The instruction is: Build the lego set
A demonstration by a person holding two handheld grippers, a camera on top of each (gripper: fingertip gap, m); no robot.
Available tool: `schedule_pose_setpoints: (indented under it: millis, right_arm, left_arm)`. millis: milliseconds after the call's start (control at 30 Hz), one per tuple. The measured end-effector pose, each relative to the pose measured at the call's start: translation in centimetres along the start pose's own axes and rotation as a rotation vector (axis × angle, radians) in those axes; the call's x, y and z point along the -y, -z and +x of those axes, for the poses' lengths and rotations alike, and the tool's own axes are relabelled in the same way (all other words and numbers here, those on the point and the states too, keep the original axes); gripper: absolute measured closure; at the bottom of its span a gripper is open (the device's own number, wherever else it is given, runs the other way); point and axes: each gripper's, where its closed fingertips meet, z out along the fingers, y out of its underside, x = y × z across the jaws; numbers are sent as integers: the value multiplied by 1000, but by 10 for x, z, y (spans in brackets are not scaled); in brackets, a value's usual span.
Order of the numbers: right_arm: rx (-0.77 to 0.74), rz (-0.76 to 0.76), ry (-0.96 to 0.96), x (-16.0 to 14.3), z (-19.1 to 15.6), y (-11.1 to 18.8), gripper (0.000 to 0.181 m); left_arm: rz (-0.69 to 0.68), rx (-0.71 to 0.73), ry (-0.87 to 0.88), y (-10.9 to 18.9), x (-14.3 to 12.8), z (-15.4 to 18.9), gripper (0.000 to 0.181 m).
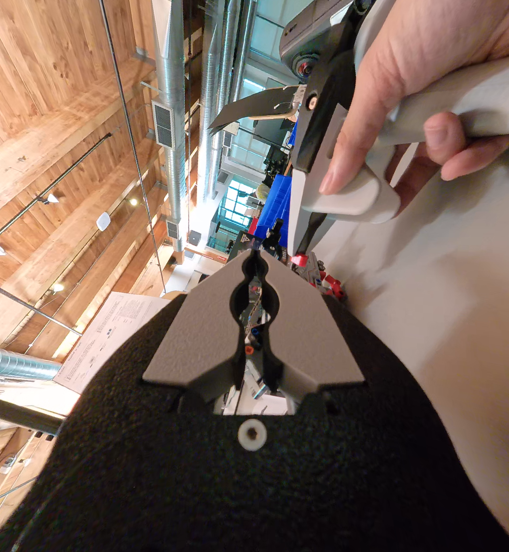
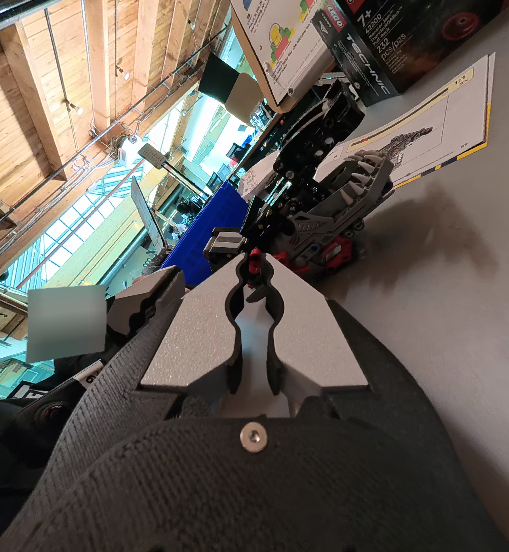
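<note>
A blue bin (image 2: 214, 239) stands beyond the model, on its left in the right wrist view; its contents cannot be seen. The lego model (image 2: 331, 215), a grey and black vehicle with white teeth and red parts low down, rests on the pale table (image 2: 441, 328), its long axis running away from the camera with the toothed end toward the open instruction booklet (image 2: 420, 131). A dark set box (image 2: 396, 44) stands farther off, cut by the frame edge. The right gripper (image 2: 254, 263) has its tips clamped on a small red piece (image 2: 254, 260), just in front of the model. The left gripper (image 1: 254, 254) has its tips together, empty as far as shows; behind it the model is mostly hidden.
</note>
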Motion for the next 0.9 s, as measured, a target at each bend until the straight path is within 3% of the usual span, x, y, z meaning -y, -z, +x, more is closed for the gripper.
schedule_pose_setpoints:
  millis: [900]
  right_arm:
    - [12, -1, 27, -1, -4, 0, 176]
  left_arm:
    - [-6, 4, -18, -2, 4, -1, 181]
